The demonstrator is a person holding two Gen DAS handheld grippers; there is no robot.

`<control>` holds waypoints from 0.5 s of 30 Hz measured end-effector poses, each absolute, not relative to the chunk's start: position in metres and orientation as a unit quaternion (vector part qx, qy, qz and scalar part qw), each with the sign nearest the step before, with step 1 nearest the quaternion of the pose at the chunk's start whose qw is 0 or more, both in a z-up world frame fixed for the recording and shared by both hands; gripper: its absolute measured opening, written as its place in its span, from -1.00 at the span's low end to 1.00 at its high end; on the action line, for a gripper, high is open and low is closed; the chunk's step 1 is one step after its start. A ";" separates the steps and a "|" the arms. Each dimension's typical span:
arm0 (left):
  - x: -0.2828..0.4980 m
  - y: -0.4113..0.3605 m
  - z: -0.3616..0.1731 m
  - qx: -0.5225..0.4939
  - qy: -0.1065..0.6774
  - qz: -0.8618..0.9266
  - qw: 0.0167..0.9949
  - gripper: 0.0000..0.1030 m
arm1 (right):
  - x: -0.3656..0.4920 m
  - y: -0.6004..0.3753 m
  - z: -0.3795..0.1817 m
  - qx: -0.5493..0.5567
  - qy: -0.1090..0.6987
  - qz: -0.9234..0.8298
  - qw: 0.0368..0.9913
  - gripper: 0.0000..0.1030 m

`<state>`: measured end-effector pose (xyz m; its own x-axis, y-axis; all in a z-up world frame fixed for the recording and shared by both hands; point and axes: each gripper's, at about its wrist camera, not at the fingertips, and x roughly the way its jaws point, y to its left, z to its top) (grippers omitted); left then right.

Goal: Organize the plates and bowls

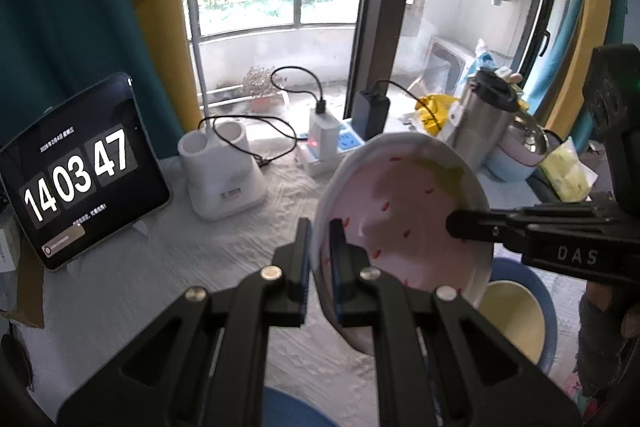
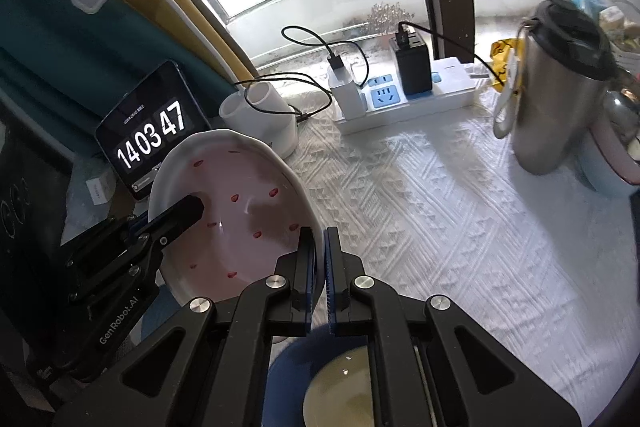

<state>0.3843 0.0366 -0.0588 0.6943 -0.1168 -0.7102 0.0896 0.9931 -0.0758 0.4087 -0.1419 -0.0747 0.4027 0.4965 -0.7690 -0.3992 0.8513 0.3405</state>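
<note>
The pink plate (image 1: 404,227) was held tilted above the bench (image 2: 420,211), its rim clenched on opposite sides by both jaws; the blue bowl (image 2: 292,367) lay directly beneath the right gripper (image 2: 320,267).

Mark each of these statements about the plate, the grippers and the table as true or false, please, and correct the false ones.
1. Both grippers grip the rim of the pink plate. True: the left gripper and the right gripper are each shut on it.
2. The plate lies flat on the table. False: it is held tilted above the white cloth.
3. A bowl with a blue outside sits below the plate. True.
4. The tablet shows a video. False: it shows a clock reading 14 03 47.
5. The steel tumbler lies on its side. False: it stands upright.
</note>
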 end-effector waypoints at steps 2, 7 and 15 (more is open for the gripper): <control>0.379 0.032 -0.057 -0.017 0.385 -0.059 0.921 -0.84 | 0.402 -0.148 -0.072 0.050 0.474 0.267 0.838 -0.88; 0.367 0.019 -0.056 -0.015 0.387 -0.066 0.919 -0.84 | 0.389 -0.161 -0.071 0.049 0.474 0.263 0.839 -0.88; 0.352 -0.006 -0.062 -0.011 0.395 -0.082 0.915 -0.84 | 0.372 -0.185 -0.076 0.048 0.477 0.254 0.840 -0.88</control>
